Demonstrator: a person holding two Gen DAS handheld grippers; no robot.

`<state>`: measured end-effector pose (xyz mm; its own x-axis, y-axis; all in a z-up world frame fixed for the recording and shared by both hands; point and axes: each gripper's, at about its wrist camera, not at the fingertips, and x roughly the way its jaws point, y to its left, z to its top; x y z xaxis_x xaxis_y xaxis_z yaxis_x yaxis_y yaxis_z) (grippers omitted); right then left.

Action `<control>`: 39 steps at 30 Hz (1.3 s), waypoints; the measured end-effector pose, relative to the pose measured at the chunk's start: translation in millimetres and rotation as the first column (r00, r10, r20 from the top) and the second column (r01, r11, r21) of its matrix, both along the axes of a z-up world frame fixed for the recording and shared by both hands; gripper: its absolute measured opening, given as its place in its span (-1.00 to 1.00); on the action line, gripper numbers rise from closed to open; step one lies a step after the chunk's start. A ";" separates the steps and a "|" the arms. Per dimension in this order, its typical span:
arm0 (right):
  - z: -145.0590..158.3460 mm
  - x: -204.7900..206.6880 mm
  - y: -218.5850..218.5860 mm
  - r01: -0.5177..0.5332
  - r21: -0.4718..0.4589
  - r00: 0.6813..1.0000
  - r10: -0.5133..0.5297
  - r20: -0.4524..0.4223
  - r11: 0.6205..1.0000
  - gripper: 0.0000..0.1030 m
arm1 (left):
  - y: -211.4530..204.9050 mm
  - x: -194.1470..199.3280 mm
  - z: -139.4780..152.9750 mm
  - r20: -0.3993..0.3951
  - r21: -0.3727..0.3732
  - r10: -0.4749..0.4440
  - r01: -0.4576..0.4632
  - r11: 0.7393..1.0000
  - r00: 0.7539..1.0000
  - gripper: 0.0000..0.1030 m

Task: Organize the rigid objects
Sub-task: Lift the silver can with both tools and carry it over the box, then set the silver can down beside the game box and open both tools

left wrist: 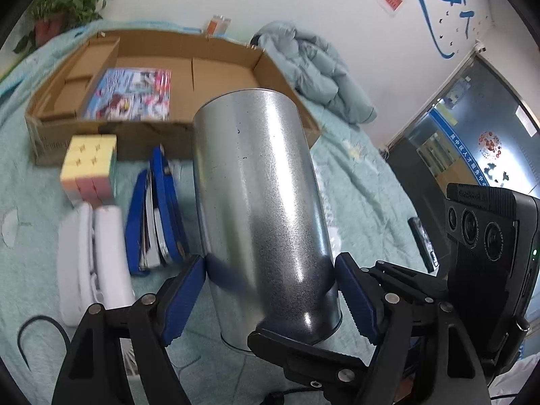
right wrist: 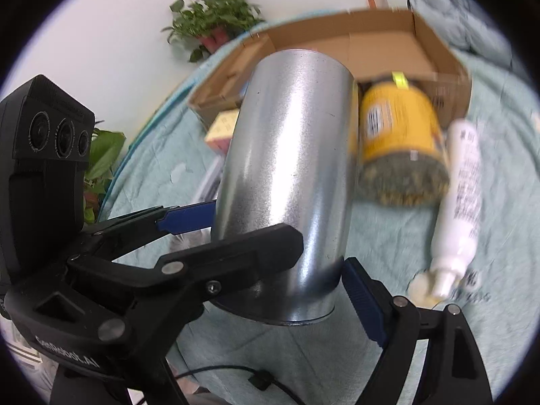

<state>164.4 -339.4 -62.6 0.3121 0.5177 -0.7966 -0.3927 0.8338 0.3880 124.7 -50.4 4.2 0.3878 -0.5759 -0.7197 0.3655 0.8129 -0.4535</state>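
Tall galvanised metal cylinder can (left wrist: 260, 209) clamped low between both the left gripper (left wrist: 270, 298) and the right gripper (right wrist: 280, 253), apparently just clear of teal bedspread (left wrist: 364, 182), short of brown cardboard box (left wrist: 216, 64). Slippery wall, low hold: likely tipping or sliding out.

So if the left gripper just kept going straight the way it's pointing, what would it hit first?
The metal can. It already sits between the left gripper's fingers, directly ahead. The cardboard box lies behind it, though depth is hard to judge.
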 end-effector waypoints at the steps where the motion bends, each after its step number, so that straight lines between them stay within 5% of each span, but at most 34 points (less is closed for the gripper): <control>1: 6.3 1.3 2.1 -0.001 -0.004 1.000 0.001 0.020 1.000 0.63 | 0.9 1.3 7.0 0.016 0.000 0.000 0.000 1.000 1.000 0.48; 13: 52.8 35.7 9.4 0.003 0.004 0.986 -0.003 0.168 1.000 0.63 | -0.9 43.3 74.9 0.160 0.047 -0.011 0.004 0.999 0.987 0.47; 25: 76.4 117.4 27.4 -0.011 -0.070 0.993 0.019 0.113 0.997 0.63 | -10.6 151.4 97.5 0.086 0.057 -0.024 0.019 0.998 0.996 0.47; 31: 69.1 181.2 35.6 -0.055 -0.103 0.998 0.055 -0.004 0.993 0.63 | -7.4 222.5 78.5 -0.031 0.029 0.003 -0.002 1.000 1.000 0.47; 39: 14.8 215.6 40.0 -0.071 -0.133 0.986 0.049 -0.159 0.989 0.63 | -8.6 265.2 12.4 -0.188 0.007 0.000 0.002 1.000 0.982 0.47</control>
<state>380.0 -299.4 -47.8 0.1515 0.4141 -0.8975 -0.3877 0.8602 0.3314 389.9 -58.9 16.6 0.2448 -0.5705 -0.7839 0.2755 0.8161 -0.5079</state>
